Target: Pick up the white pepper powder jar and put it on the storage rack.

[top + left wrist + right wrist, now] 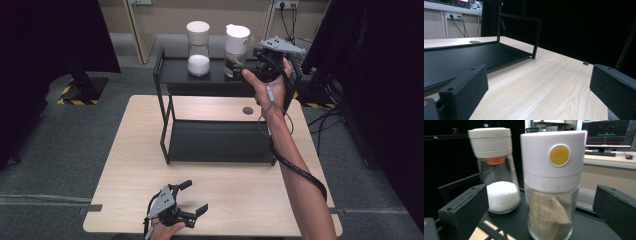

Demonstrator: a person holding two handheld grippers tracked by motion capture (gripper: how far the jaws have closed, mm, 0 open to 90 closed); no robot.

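Note:
Two glass shaker jars stand on the top shelf of a black rack (170, 70). One has a white lid with a yellow button and beige powder (237, 47) (552, 195). The other holds white grains (198, 50) (496, 177). My right gripper (240, 69) (541, 212) is open at the beige jar, one jaw on each side of it, with gaps between the pads and the glass. My left gripper (195, 196) (540, 90) rests open near the table's front edge, nothing between its jaws.
The rack's lower shelf (220, 142) (461, 57) lies on the wooden table (240, 185) (544, 82). A round cable port (248, 110) sits in the tabletop behind it. Dark screens stand on both sides, and cables lie on the floor at the right.

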